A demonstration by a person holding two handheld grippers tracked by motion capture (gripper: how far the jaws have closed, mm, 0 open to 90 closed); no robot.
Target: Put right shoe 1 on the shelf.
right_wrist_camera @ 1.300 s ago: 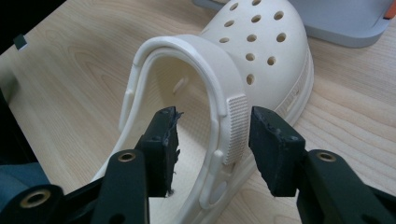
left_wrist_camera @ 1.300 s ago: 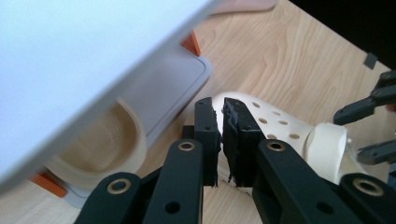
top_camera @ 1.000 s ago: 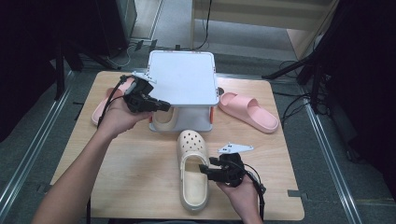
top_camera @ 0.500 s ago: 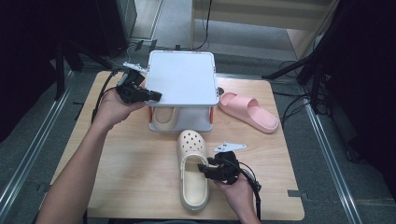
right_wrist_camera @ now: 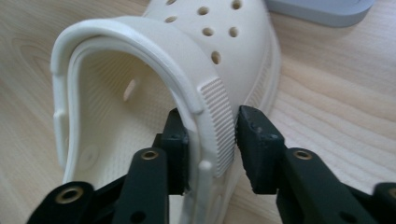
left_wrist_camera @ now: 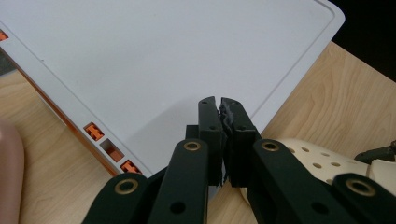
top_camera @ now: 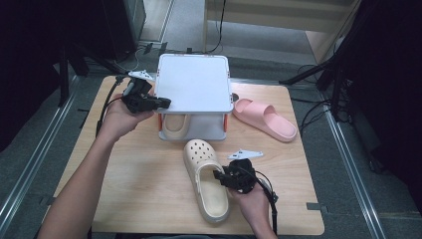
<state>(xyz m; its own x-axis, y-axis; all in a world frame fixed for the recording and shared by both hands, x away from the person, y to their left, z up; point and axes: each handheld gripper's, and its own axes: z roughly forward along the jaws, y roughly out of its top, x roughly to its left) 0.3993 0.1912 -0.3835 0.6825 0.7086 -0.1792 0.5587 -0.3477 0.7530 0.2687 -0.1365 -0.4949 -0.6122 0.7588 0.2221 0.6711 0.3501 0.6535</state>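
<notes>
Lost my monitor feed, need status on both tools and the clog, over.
Left tool shut, empty, above the white rack top. Right tool has just been closing around the cream clog's side wall, small gap at one pad. Nothing in the way.

- Second cream clog [top_camera: 175,125]: sits on the lower shelf of the white two-tier rack [top_camera: 194,82]; toe end hidden beneath the rack's top panel, only the heel opening visible.
- Rack in the left gripper view [left_wrist_camera: 154,60]: top panel cut off by the upper and left picture edges; legs and lower shelf hidden.
- Cream clog [right_wrist_camera: 154,70] in the right gripper view: toe cut off by the top edge, heel by the bottom edge.
- Pink slide [left_wrist_camera: 9,172], left gripper view: only a sliver at the left edge, remainder out of frame.
- Person's forearms [top_camera: 84,184], high view: cut off at the bottom edge.
- Dark surroundings beyond the table [top_camera: 149,179]: too dim to identify.
</notes>
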